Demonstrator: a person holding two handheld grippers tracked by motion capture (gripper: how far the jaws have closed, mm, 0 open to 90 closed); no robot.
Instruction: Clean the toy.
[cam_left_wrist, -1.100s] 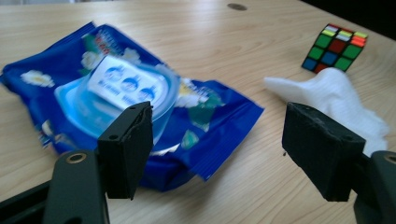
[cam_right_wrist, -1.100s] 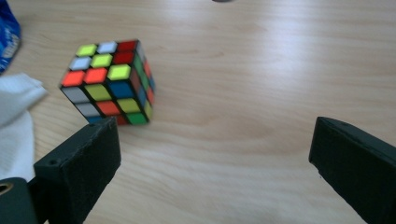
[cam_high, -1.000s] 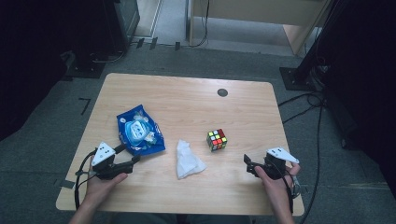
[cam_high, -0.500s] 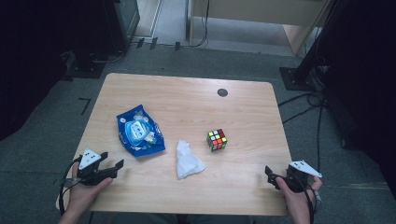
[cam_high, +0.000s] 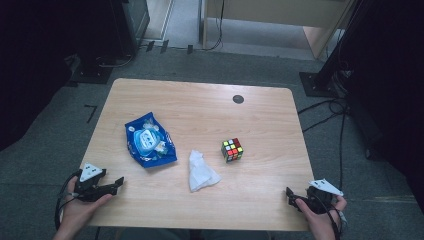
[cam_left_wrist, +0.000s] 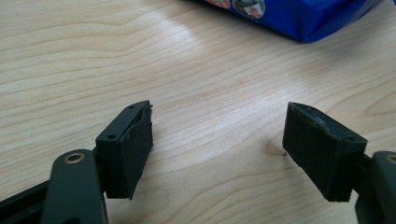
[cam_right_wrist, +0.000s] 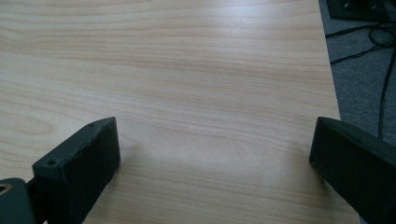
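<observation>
Your left gripper (cam_high: 118, 183) sits at the worktop's (cam_high: 200, 107) near-left corner, just inside the left edge, jaws spread wide w/ nothing between them; in the left gripper view (cam_left_wrist: 217, 140) you see bare wood between the two black pads. Your right gripper (cam_high: 290, 196) is at the near-right corner, close to the near edge, jaws also spread wide and empty; the right gripper view (cam_right_wrist: 212, 154) looks over bare wood w/ the worktop's edge and grey floor beyond.

Nearest thing to your left gripper is the blue snack bag (cam_high: 149, 145), lying flat left of centre, a bit in from the left edge, apart from the jaws; its blue edge (cam_left_wrist: 299, 16) peeks in at the top of the left gripper view. A crumpled white tissue (cam_high: 201, 171) lies near the middle, toward the near edge, beside the bag but not touching. The Rubik's cube (cam_high: 232, 149) stands right of the tissue, well apart from your right gripper. A small dark round cap (cam_high: 238, 99) sits by the far edge.
</observation>
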